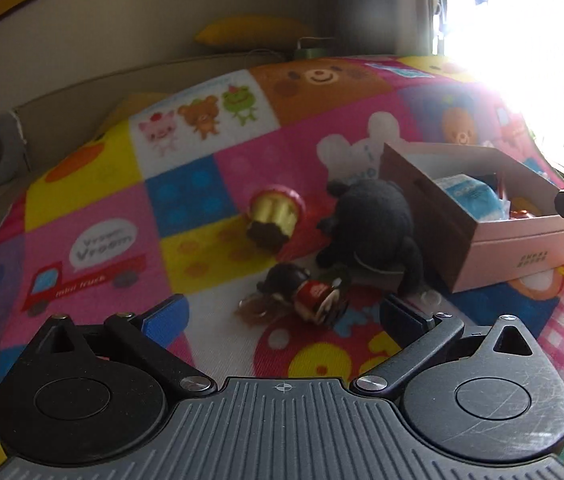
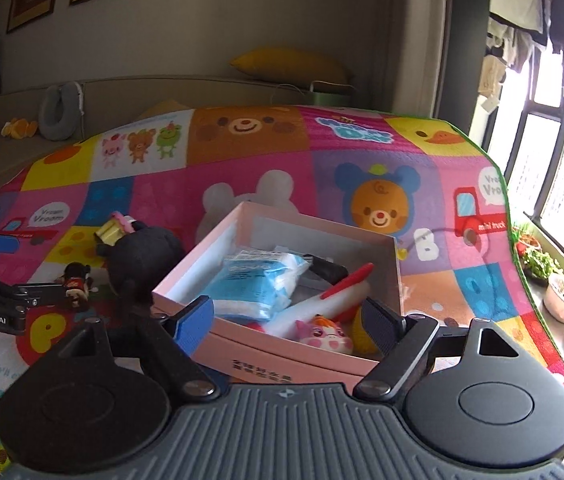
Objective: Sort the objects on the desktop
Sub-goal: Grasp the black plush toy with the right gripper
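- Left hand-held gripper (image 1: 282, 316) hangs at the bottom centre of its own view, jaws spread wide, nothing between them.
- Just above that gap lies a small doll figure (image 1: 302, 294) in red, on its side on the colourful play mat (image 1: 94, 200).
- Higher up, centre frame, a black plush toy (image 1: 370, 228) sits touching the brown side of the pink box (image 1: 522, 248); a gold-and-pink cupcake toy (image 1: 274, 216) lies tipped over just left of the plush.
- Right hand-held gripper (image 2: 288, 322) sits low centre in its view, jaws parted and empty, right over the near edge of the box.
- Inside the box: a blue-and-white packet (image 2: 254, 280), a red-and-white toy (image 2: 334, 296), a pink cat-like figure (image 2: 328, 338).
- The left gripper's fingers show at the left edge of the right view, beside the doll.
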Action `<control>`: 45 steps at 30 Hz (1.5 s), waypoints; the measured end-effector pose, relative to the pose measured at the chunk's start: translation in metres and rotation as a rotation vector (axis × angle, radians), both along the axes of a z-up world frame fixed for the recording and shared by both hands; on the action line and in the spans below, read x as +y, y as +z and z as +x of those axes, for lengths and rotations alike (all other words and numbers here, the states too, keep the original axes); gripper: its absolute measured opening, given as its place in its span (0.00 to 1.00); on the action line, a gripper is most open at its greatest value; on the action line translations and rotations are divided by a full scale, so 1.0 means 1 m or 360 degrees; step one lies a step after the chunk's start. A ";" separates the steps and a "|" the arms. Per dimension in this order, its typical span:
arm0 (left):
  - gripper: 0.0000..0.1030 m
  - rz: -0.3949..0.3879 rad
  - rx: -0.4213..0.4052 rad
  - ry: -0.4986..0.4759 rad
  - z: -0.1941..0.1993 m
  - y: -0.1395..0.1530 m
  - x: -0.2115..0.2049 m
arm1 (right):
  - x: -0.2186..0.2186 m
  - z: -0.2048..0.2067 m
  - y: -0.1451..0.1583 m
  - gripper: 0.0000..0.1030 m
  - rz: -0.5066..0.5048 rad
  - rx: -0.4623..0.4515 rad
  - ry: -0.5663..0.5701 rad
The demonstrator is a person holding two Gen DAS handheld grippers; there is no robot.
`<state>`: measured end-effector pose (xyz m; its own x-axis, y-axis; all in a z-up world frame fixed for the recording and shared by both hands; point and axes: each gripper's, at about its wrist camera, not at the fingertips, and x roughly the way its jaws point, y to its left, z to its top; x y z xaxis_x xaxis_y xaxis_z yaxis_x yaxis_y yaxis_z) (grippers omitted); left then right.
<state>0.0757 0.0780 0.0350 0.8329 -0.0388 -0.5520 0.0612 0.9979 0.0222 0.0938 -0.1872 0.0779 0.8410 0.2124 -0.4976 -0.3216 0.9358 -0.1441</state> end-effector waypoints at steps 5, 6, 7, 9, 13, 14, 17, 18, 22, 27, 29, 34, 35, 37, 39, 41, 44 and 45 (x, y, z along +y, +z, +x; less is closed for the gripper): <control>1.00 -0.0067 -0.0016 0.0121 -0.008 -0.013 0.026 | 0.069 -0.024 -0.013 0.55 -0.0272 -0.0136 0.0208; 1.00 -0.0081 -0.0019 0.0148 -0.009 -0.016 0.031 | 0.081 -0.026 -0.016 0.48 -0.0316 -0.0137 0.0247; 1.00 -0.0116 -0.0007 0.0165 -0.011 -0.019 0.035 | 0.089 -0.027 -0.018 0.48 -0.0337 -0.0133 0.0275; 1.00 -0.0209 -0.0013 0.0159 -0.012 -0.020 0.043 | 0.109 -0.024 -0.020 0.48 -0.0371 -0.0140 0.0316; 1.00 -0.0289 -0.0018 0.0156 -0.012 -0.023 0.047 | 0.138 0.001 -0.019 0.63 -0.0394 -0.0142 0.0296; 1.00 -0.0304 -0.0021 0.0160 -0.013 -0.023 0.048 | 0.145 0.011 -0.020 0.68 -0.0390 -0.0119 0.0288; 1.00 -0.0366 -0.0040 0.0171 -0.015 -0.024 0.054 | 0.167 0.042 -0.027 0.72 -0.0373 -0.0029 0.0260; 1.00 -0.0386 -0.0048 0.0181 -0.016 -0.024 0.055 | 0.174 0.051 -0.031 0.72 -0.0378 -0.0003 0.0249; 1.00 -0.0459 -0.0033 0.0213 -0.014 -0.027 0.062 | 0.198 0.080 -0.051 0.77 -0.0486 0.0096 0.0247; 1.00 -0.0507 -0.0033 0.0240 -0.015 -0.028 0.067 | 0.206 0.084 -0.062 0.61 -0.0633 0.0088 0.0241; 1.00 -0.0514 -0.0038 0.0243 -0.016 -0.028 0.068 | 0.195 0.076 -0.051 0.59 -0.0518 0.0133 0.0269; 1.00 -0.0509 -0.0066 0.0251 -0.018 -0.026 0.067 | 0.141 0.034 -0.006 0.53 -0.0037 0.0293 0.0348; 1.00 -0.0500 -0.0068 0.0251 -0.019 -0.026 0.067 | 0.128 0.025 -0.001 0.53 0.0062 0.0329 0.0376; 1.00 -0.0465 -0.0069 0.0241 -0.019 -0.024 0.063 | 0.100 0.006 0.004 0.41 0.0190 0.0374 0.0381; 1.00 -0.0440 -0.0066 0.0221 -0.019 -0.022 0.058 | 0.082 -0.009 0.002 0.27 0.0212 0.0390 0.0344; 1.00 -0.0457 -0.0043 0.0186 -0.019 -0.020 0.053 | 0.061 -0.021 -0.003 0.27 0.0218 0.0397 0.0294; 1.00 -0.0427 -0.0031 0.0125 -0.021 -0.018 0.039 | 0.038 -0.030 -0.014 0.28 0.0176 0.0391 0.0185; 1.00 -0.0405 -0.0034 0.0102 -0.022 -0.016 0.035 | 0.031 -0.031 -0.017 0.28 0.0185 0.0395 0.0152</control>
